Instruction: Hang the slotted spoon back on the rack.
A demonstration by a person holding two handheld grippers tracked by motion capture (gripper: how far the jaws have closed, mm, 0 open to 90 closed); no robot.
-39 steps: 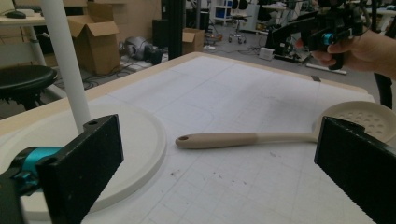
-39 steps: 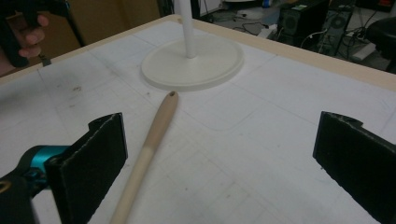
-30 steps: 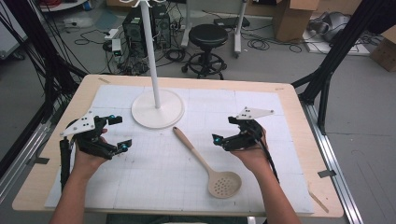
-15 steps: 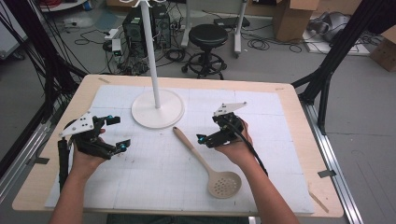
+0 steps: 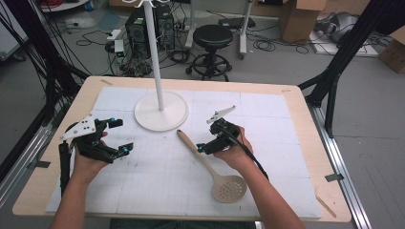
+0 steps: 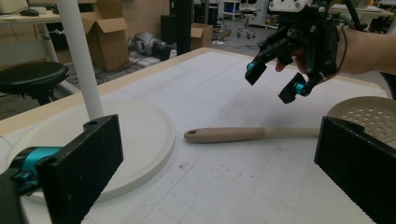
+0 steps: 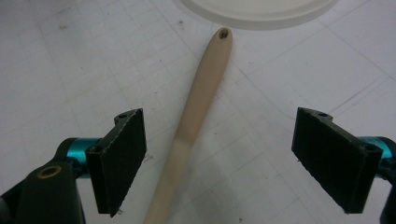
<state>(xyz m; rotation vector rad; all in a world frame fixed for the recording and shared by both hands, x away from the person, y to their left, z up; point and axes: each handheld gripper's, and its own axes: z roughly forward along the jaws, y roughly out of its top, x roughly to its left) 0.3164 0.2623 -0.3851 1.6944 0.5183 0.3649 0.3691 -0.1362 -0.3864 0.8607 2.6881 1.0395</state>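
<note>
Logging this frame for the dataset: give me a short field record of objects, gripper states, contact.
work surface: white gridded mat on a wooden table
object: slotted spoon, lying flat, handle end toward the stand base
right gripper: above the handle, jaws apart and just closing, handle between them, no contact
left gripper: open, holding nothing, apart from the spoon

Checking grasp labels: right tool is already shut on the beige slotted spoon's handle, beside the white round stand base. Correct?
Not shut. In the right gripper view the right tool is open, its jaws either side of the beige slotted spoon's handle without touching. The white round stand base is beside it.
</note>
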